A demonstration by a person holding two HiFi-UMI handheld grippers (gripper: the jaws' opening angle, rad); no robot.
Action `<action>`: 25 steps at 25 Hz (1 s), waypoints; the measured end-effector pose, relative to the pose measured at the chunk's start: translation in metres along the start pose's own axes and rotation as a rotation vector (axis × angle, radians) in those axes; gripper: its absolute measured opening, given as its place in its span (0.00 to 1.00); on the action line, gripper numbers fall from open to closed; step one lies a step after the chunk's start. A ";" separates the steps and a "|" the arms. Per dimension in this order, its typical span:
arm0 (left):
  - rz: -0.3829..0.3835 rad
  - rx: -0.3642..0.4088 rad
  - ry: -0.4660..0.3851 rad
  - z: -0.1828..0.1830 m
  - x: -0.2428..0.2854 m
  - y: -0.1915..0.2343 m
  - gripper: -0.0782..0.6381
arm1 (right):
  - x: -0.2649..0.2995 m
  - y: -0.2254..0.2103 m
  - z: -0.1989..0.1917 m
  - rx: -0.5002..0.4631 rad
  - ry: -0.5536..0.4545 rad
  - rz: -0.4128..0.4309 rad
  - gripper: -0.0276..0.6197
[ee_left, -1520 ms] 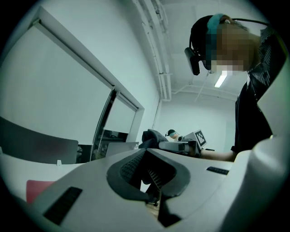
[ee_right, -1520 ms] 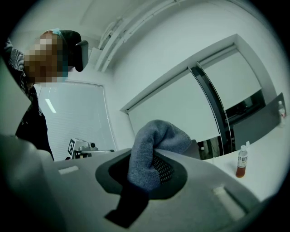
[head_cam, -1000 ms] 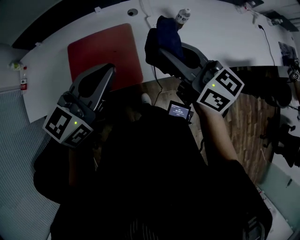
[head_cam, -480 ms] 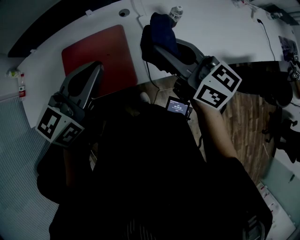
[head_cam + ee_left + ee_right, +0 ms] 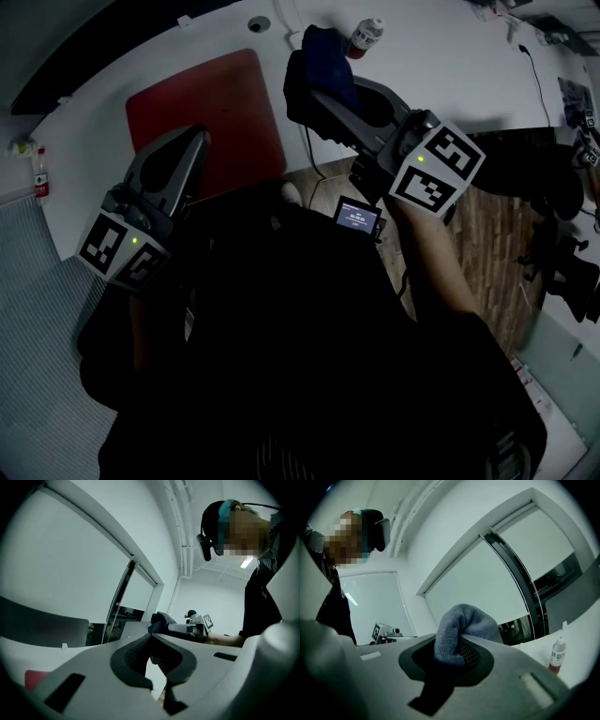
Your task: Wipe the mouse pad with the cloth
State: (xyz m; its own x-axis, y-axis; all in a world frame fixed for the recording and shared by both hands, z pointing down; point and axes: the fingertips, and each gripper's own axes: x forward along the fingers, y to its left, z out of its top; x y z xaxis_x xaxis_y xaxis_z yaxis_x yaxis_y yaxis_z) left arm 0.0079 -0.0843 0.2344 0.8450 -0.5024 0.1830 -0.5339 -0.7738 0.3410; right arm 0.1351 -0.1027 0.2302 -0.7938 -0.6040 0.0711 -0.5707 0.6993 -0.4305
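The red mouse pad (image 5: 202,108) lies flat on the white table (image 5: 441,66), at the left of the head view. My right gripper (image 5: 314,94) is held up over the table's edge, to the right of the pad, shut on a dark blue cloth (image 5: 326,58). In the right gripper view the cloth (image 5: 461,625) bulges up out of the right gripper (image 5: 457,645). My left gripper (image 5: 199,139) hovers at the pad's near edge, shut, with nothing in it. The left gripper view shows the left gripper (image 5: 151,638), with a sliver of the pad (image 5: 33,679) low at the left.
A small bottle with a red label (image 5: 367,33) stands on the table just beyond the cloth, and the bottle (image 5: 557,654) also shows in the right gripper view. A cable (image 5: 309,155) hangs off the table's edge. Wooden floor (image 5: 487,253) and dark chair bases lie to the right.
My left gripper drifted a little left and toward me, then steadied near the pad's near edge. The right gripper keeps the cloth in about the same place.
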 end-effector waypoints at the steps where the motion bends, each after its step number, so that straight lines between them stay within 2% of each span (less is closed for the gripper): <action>1: -0.009 0.001 -0.001 0.000 -0.001 0.007 0.12 | 0.008 0.002 0.002 -0.015 0.006 -0.005 0.15; 7: -0.058 0.041 0.040 -0.005 -0.016 0.051 0.12 | 0.051 0.013 0.014 -0.054 0.016 -0.059 0.15; 12: -0.078 -0.019 0.029 -0.009 -0.043 0.104 0.12 | 0.096 0.022 0.019 -0.090 0.044 -0.097 0.15; 15: -0.088 -0.025 0.046 -0.015 -0.047 0.128 0.12 | 0.110 0.023 0.017 -0.104 0.066 -0.118 0.15; 20: -0.102 -0.056 0.059 -0.023 -0.040 0.138 0.12 | 0.111 0.007 0.014 -0.062 0.091 -0.147 0.15; 25: -0.077 -0.082 0.110 -0.043 -0.027 0.146 0.12 | 0.121 -0.015 0.018 -0.018 0.074 -0.122 0.15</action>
State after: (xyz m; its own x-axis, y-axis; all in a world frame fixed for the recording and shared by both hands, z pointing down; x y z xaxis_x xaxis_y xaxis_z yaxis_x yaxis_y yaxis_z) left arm -0.0919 -0.1670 0.3186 0.8840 -0.3941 0.2515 -0.4669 -0.7720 0.4314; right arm 0.0515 -0.1931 0.2296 -0.7316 -0.6552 0.1884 -0.6668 0.6300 -0.3981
